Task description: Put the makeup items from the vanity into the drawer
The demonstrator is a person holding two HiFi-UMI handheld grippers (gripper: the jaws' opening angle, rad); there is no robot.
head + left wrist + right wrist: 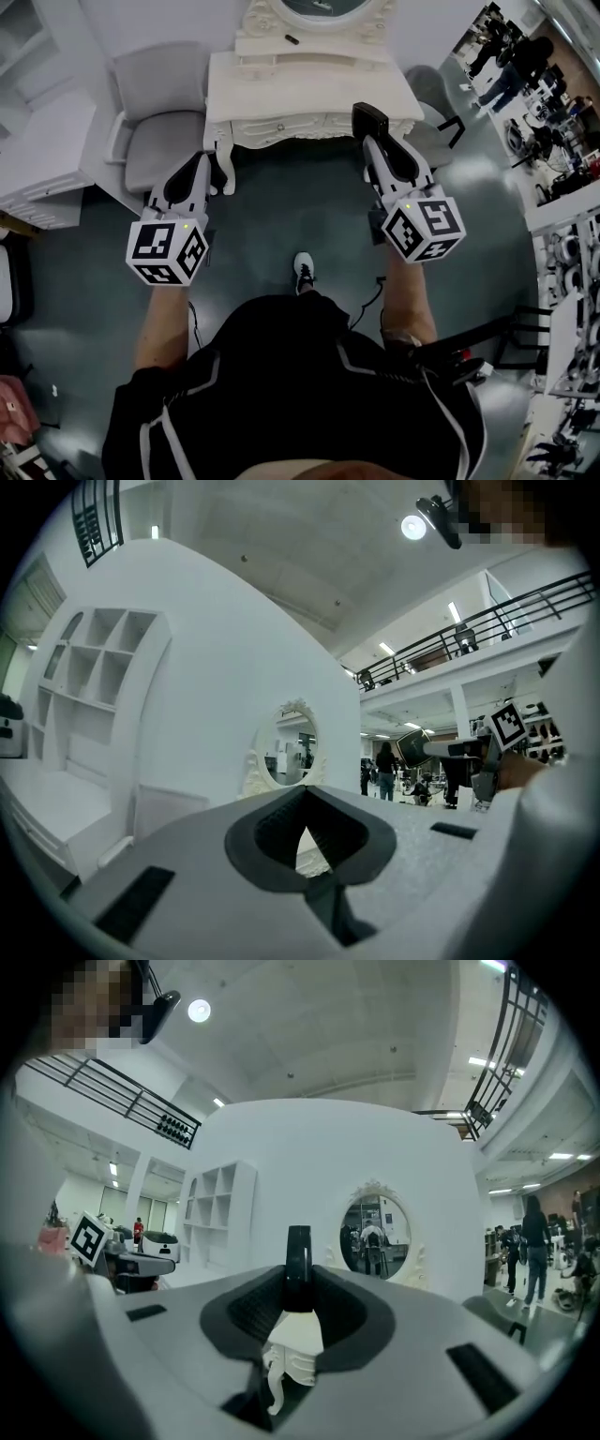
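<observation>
Overhead, reading the head view from left to right: a white cabinet (42, 155) fills the left edge of the frame; a grey chair (159, 112) stands just beside it, close against the left side of the vanity (309, 89).

The left gripper (203, 159) is held over the dark floor (281, 202) in front of the vanity's left leg, at centre left of the frame; the left gripper view shows its jaws meeting at the tips, narrowed to a thin wedge with nothing between them.

The vanity, white and carved, sits at upper centre, with its oval mirror (323, 9) cut off by the top edge of the frame; a small black item (292, 39) lies on the raised shelf just below the mirror, well apart from both grippers.

The right gripper (370, 133) reaches over the vanity's right front corner, right of centre; its jaws are clamped on a black case (369, 116), which the right gripper view shows standing upright and edge-on between the pads, with the carved vanity corner visible below it and the mirror beyond.

A second chair (433, 98) stands just right of the vanity; several people (511, 56) stand in the upper right corner of the frame, well apart from the vanity.
</observation>
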